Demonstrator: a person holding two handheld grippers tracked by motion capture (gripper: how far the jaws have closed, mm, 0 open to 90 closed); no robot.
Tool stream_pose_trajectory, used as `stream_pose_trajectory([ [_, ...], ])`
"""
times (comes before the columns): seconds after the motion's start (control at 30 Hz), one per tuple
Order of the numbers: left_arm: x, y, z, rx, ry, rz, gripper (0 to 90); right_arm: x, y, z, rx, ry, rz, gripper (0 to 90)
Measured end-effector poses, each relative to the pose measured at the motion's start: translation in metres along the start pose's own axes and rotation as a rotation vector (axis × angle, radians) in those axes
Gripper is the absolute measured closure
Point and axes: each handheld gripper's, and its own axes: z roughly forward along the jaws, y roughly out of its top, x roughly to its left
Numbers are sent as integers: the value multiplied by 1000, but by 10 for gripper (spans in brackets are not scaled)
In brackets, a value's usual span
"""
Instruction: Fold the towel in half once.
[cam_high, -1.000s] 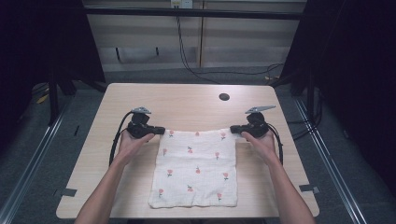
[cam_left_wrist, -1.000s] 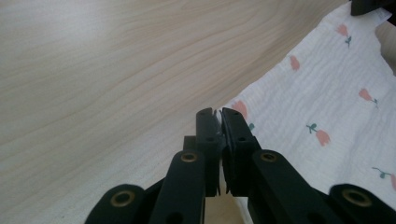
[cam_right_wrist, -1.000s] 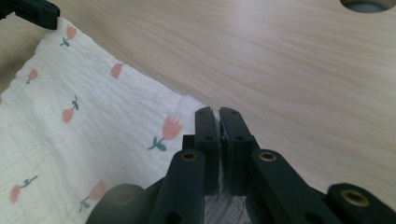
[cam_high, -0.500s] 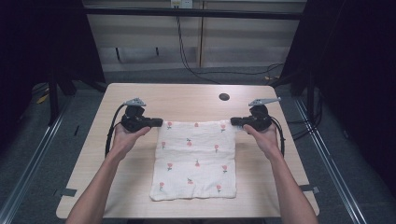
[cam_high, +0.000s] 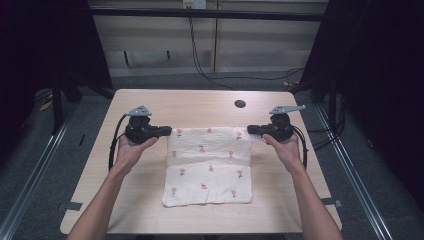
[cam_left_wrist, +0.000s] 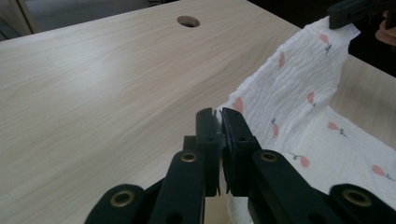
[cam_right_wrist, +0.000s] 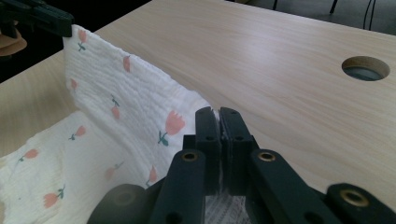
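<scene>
White cloth (cam_high: 210, 165) with pink tulips, frame centre on our bench (cam_high: 200, 107) — far corners lifted, clamped by left hand-held gripper (cam_high: 167, 132) and right hand-held gripper (cam_high: 251, 131).

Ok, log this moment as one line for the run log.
left gripper: shut on cloth corner | right gripper: shut on other corner | far edge lifted

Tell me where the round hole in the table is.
In the high view the hole sits near the table's far edge, right of centre, beyond the cloth and nearer the right tongs.
</scene>
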Motion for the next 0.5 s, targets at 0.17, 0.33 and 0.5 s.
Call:
stream_pose_trajectory([
  [0.17,-5,-9,-7,-28,-25,-4,864,5,-7,-5,-3,39,-10,874],
  [0.33,-8,-17,-6,-21,-22,-1,864,3,-14,-4,12,44,-5,874],
  [0.5,-14,-26,-10,-29,-43,11,863,5,-22,-6,7,61,1,873],
])
